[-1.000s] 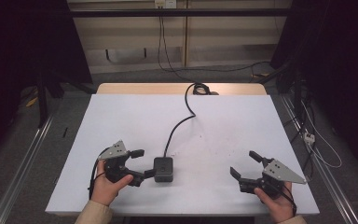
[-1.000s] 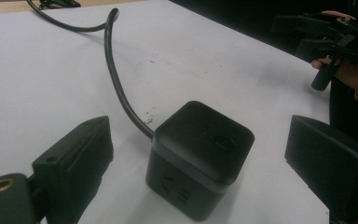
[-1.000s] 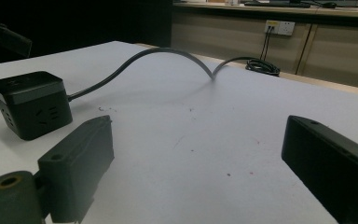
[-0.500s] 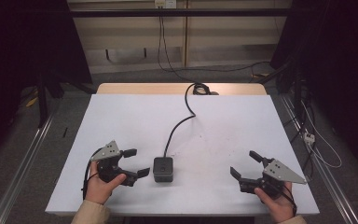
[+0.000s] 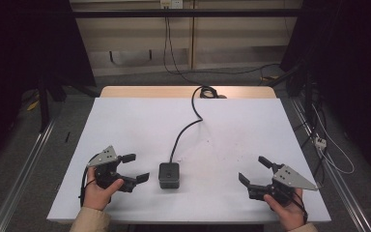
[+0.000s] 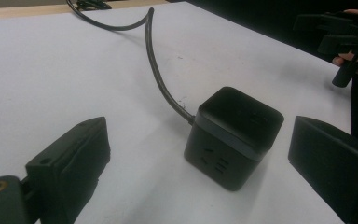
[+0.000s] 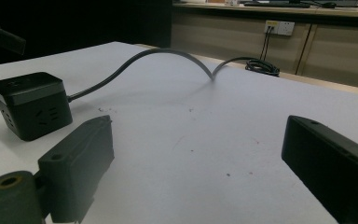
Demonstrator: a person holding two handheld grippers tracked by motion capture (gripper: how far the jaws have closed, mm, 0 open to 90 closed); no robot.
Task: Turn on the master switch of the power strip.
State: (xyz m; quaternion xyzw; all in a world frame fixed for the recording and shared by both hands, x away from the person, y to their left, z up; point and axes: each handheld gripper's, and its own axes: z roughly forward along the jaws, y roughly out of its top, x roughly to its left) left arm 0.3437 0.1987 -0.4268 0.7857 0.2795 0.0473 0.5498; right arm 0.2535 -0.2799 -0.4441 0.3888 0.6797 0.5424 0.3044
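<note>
left hand-held gripper (image 5: 133, 167): open, pulling back leftward from power cube (image 5: 168, 174)
right hand-held gripper (image 5: 254, 170): open, idling near right
meaning: cube released, regrasp pending

Black cube-shaped plastic power socket block (image 5: 169, 174): sits flat on white table, near front edge, roughly mid-width. Rounded corners, thin seam band below top face; socket slots visible on side face (image 6: 213, 161). Thick black rubber cable (image 5: 188, 126) exits rear side, arches up off table, curves toward far edge, ends in coil there (image 7: 262, 66).
</note>
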